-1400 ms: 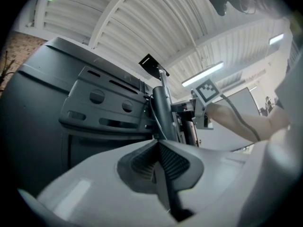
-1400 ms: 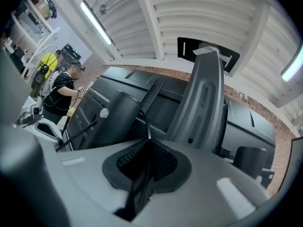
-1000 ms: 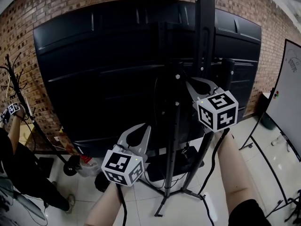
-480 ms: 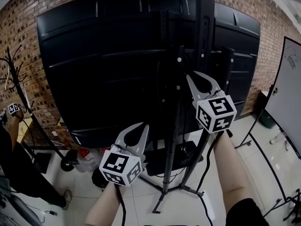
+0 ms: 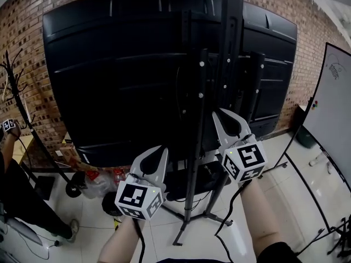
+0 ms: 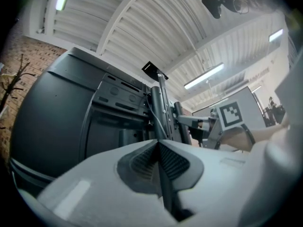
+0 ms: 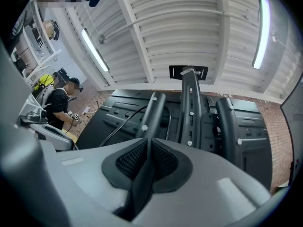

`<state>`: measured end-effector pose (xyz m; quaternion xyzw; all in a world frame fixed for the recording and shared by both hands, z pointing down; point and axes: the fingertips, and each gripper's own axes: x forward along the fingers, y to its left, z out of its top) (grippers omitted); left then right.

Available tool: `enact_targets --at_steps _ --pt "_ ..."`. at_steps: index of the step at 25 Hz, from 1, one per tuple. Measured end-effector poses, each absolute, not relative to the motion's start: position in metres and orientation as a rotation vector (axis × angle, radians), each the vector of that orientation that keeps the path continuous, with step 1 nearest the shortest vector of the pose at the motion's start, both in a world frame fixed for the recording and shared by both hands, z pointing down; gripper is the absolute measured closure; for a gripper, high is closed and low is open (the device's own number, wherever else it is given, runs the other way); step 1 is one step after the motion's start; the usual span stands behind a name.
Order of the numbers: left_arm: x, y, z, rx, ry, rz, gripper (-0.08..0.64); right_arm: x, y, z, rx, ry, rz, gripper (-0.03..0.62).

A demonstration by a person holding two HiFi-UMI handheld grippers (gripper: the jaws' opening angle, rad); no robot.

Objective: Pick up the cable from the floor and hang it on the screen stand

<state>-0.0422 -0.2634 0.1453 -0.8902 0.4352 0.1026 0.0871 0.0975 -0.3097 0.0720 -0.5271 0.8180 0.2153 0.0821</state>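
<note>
Left gripper (image 5: 159,151) pinched shut, empty; right gripper (image 5: 222,115) closing on nothing. Cable (image 7: 121,125) drapes the screen stand (image 5: 229,48) at eleven o'clock. It looks loose and could slide off.

I get bright, even light from ceiling tubes (image 7: 92,48), which glare white in both gripper views. The black screen back (image 5: 126,75) swallows detail, and the pale floor (image 5: 307,201) gleams. Fisheye bends every edge, corners go black, and the nearest foreground blurs.
</note>
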Motion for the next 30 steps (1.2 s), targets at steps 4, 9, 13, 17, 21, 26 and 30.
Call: enact_targets --at_steps 4,9,13,17,21,26,30 --pt "-0.041 -0.251 0.159 -2.653 1.306 0.282 0.555 0.090 -0.285 0.103 -1.547 2.454 0.594 0.563" --pt "-0.038 -0.232 0.173 -2.667 1.318 0.260 0.555 0.084 -0.255 0.129 -1.486 2.452 0.448 0.566" --pt "-0.035 -0.215 0.190 -2.706 1.323 0.258 0.555 0.080 -0.229 0.157 -1.487 2.451 0.403 0.574" --pt "-0.034 -0.202 0.207 -2.743 1.310 0.194 0.555 0.073 -0.212 0.192 -1.472 2.485 0.259 0.581" --pt "-0.035 -0.196 0.216 -2.758 1.331 0.150 0.555 0.073 -0.204 0.220 -1.481 2.506 0.185 0.584" --pt "-0.035 -0.187 0.235 -2.770 1.354 0.084 0.555 0.085 -0.199 0.250 -1.532 2.484 0.074 0.584" --pt "-0.039 -0.184 0.262 -2.818 1.379 0.090 0.555 0.093 -0.195 0.270 -1.589 2.492 0.041 0.584"
